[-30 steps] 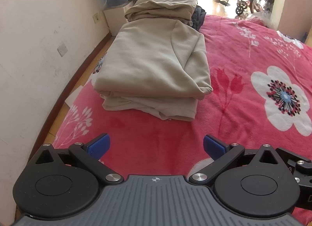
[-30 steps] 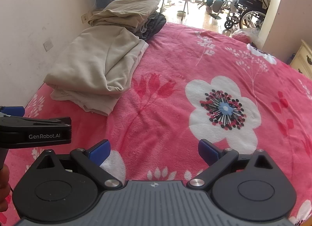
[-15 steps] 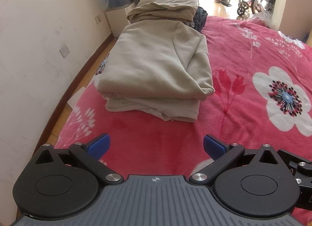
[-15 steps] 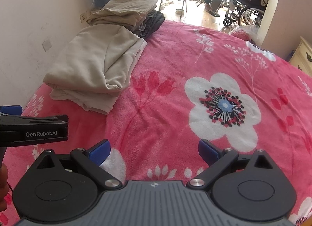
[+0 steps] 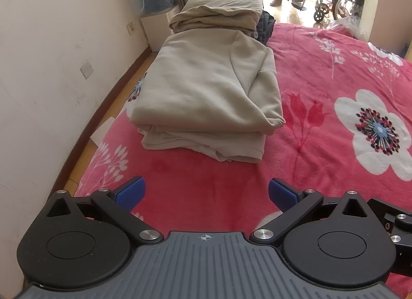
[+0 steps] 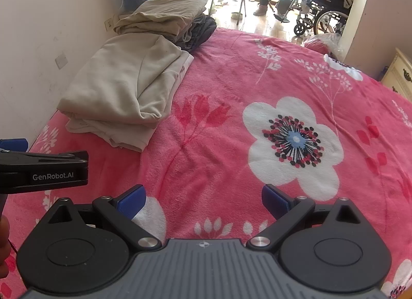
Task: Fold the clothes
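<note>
Drawing slightly closer over the last second, the left claw hangs wide open and empty short of the folded beige garment by the bed's wall edge; the right claw, equally spread, holds nothing, suggesting this fold is finished

Both tools are held low and level, side by side, pointing the same way. The left tool has its blue-padded fingers spread wide with nothing between them. The right tool is likewise spread and empty. The left tool's black side shows at the right camera's left edge.
</note>
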